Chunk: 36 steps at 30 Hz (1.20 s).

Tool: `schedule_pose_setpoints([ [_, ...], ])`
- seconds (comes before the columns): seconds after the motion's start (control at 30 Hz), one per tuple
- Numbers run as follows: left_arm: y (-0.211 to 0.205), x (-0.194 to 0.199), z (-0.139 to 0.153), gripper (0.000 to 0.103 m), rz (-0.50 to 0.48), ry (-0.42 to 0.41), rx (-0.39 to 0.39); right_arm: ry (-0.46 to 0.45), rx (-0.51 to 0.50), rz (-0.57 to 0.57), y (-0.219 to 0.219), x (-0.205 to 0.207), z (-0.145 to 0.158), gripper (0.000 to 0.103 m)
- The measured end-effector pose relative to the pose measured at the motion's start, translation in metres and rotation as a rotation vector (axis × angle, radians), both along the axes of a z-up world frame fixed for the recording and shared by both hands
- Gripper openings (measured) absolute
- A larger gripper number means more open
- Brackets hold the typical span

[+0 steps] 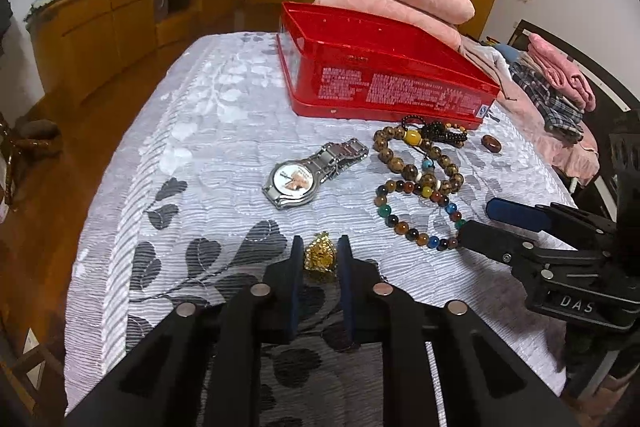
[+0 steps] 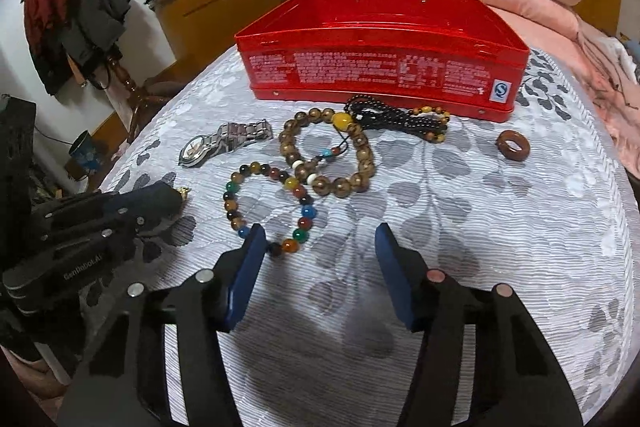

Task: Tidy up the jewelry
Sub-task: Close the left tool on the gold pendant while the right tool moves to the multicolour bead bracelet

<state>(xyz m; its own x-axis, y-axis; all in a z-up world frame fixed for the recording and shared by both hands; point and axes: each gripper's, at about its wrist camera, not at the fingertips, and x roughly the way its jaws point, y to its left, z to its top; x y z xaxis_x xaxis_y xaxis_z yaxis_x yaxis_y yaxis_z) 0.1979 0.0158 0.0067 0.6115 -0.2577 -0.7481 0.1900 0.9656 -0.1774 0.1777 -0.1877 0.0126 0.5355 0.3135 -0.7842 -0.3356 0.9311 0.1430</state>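
Straddling the gold pendant (image 1: 320, 259), the left gripper (image 1: 320, 247) has its two blue-padded fingers narrowed to either side of the piece, which lies on the patterned bedspread (image 1: 192, 131) directly ahead between the tips; whether the pads actually press on it cannot be told from the left wrist view. The pendant's longer dimension appears to run along the finger line, away from the camera. The left gripper is plainly the nearer one to this piece. The right gripper (image 2: 320, 239) stands wide open and empty, its left fingertip just beside the multicoloured bead bracelet (image 2: 268, 211), which curves ahead and leftward of it. Beyond lie the brown bead bracelet (image 2: 332, 155), a black bead strand (image 2: 396, 119), a steel watch (image 2: 224, 143) and a brown ring (image 2: 513, 145), all loose on the cover. The red tin (image 2: 380, 67) sits open at the far edge of the group, well apart from the pendant; no jewelry is visible inside it. Judged from this, sorting has barely begun, and the pendant's carry runs forward over the watch to the tin.
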Motion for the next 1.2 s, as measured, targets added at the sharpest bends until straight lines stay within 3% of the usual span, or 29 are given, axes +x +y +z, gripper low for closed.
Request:
schedule_pose_setpoints([
  [0.23,-0.007,-0.003,-0.001,0.029,-0.023,-0.009,0.013,0.002,-0.004,0.004,0.001,0.000,-0.001,0.055],
  [0.37,-0.005,-0.003,-0.002,0.019,-0.006,-0.018,0.015,0.007,-0.001,0.008,0.002,0.002,-0.003,0.053],
  [0.77,0.003,-0.006,0.007,0.019,0.026,-0.051,-0.019,0.014,0.005,0.024,0.007,0.005,-0.004,0.046],
  [0.87,0.004,-0.006,0.008,0.019,0.032,-0.057,-0.014,0.020,0.006,0.031,0.011,0.007,-0.005,0.043],
  [1.0,0.005,-0.006,0.008,0.019,0.038,-0.059,-0.011,0.028,0.033,0.052,0.015,0.011,-0.004,0.026],
  [1.2,0.006,-0.006,0.008,0.019,0.038,-0.062,-0.012,0.039,0.018,0.045,0.024,0.020,-0.007,0.026],
])
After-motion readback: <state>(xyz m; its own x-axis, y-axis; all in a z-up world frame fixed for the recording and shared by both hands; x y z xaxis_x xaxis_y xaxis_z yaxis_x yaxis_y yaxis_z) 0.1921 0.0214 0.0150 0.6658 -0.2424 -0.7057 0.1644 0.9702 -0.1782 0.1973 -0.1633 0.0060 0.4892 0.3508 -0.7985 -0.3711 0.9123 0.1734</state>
